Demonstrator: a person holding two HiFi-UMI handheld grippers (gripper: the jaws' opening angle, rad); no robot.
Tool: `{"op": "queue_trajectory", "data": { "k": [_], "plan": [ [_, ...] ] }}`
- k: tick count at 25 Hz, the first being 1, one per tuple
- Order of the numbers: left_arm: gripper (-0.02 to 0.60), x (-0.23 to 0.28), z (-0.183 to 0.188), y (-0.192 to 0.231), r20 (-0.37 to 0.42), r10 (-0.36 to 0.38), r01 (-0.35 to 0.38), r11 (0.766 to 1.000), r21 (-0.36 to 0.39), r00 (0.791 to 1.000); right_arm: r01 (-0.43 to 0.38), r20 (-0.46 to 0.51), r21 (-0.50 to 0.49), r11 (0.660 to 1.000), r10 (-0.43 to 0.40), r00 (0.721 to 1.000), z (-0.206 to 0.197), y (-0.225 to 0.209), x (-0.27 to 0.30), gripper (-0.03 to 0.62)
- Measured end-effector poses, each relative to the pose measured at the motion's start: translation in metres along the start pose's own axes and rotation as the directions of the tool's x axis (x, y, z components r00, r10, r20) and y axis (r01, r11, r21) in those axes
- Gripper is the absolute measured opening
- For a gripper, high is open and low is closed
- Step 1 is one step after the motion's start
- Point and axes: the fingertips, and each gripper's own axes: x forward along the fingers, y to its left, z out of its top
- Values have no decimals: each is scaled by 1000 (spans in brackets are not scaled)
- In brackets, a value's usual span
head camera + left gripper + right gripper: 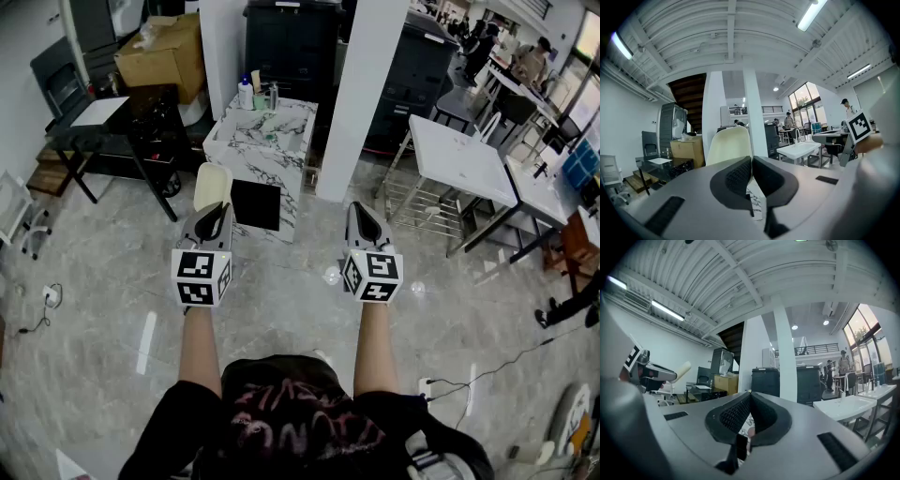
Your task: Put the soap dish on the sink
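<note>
Cream, smooth and oval with a rounded rim, the soap dish (pixel 212 186) is clamped by its lower edge in the left tongs (pixel 216 214), held above the floor. The right tongs (pixel 362 216) are pressed together, empty. Carrying seems the step in hand. The next move likely calls for swinging right to the white, flat-rimmed sink (pixel 457 159), well apart.
</note>
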Motion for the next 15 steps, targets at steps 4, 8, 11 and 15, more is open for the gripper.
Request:
{"op": "queue_trajectory", "data": {
  "k": [4, 8, 11, 15],
  "plan": [
    [28, -2, -3, 0, -2, -4, 4, 1000, 3, 1000, 2, -2, 4, 1000, -2, 1000, -2, 2, -2, 12],
    [28, -3, -6, 4, -2, -5, 5, 1000, -1, 1000, -4, -11, -8, 1000, 4, 1000, -5, 8, 0, 12],
    [28, -4, -6, 4, -3, -7, 7, 1000, -1, 1000, -5, -13, -10, 1000, 4, 1000, -6, 9, -1, 12],
    [28, -5, -10, 6, -11, -11, 11, 1000, -2, 1000, -11, -6, 4, 1000, 11, 1000, -6, 13, 1, 14]
  ]
}}
